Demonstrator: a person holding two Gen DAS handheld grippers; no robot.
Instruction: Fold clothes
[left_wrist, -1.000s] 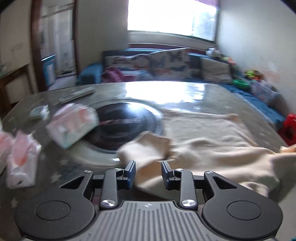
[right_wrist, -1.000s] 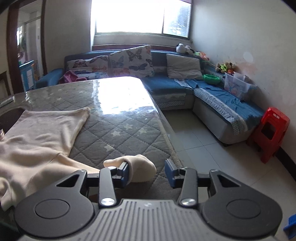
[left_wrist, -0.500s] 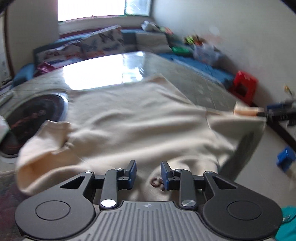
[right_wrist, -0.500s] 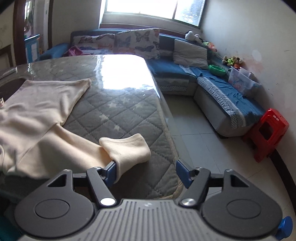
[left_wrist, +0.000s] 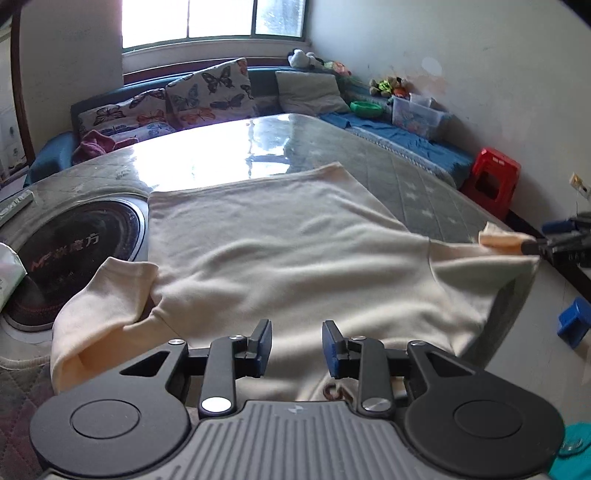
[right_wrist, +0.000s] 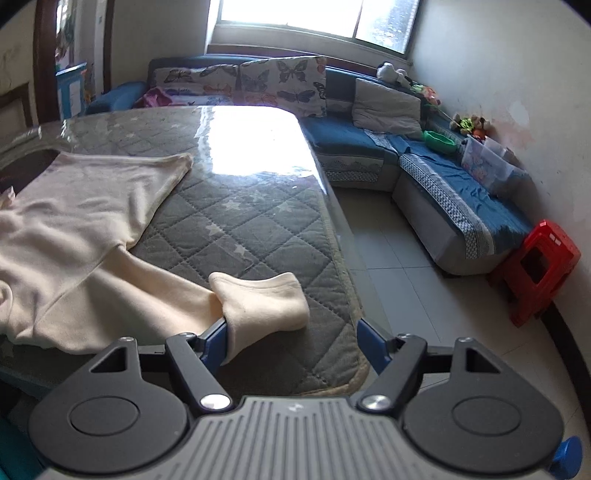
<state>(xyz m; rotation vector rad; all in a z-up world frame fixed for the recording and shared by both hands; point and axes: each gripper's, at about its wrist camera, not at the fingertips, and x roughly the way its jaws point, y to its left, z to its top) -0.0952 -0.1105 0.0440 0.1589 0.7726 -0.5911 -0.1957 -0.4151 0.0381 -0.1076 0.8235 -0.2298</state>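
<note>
Since half a second ago the right gripper (right_wrist: 290, 341) has spread its jaws wider, and the sleeve cuff (right_wrist: 264, 304) lies slack between them, brushing the left finger, near the table's (right_wrist: 258, 229) right edge. Across the cream sweater (left_wrist: 280, 258), the left gripper (left_wrist: 296, 347) has barely shifted; it hovers over the collar at the near edge, jaws partly open and gripping nothing, though whether the fingertips touch the cloth is hard to say. Its other sleeve (left_wrist: 107, 295) lies folded toward the left edge.
</note>
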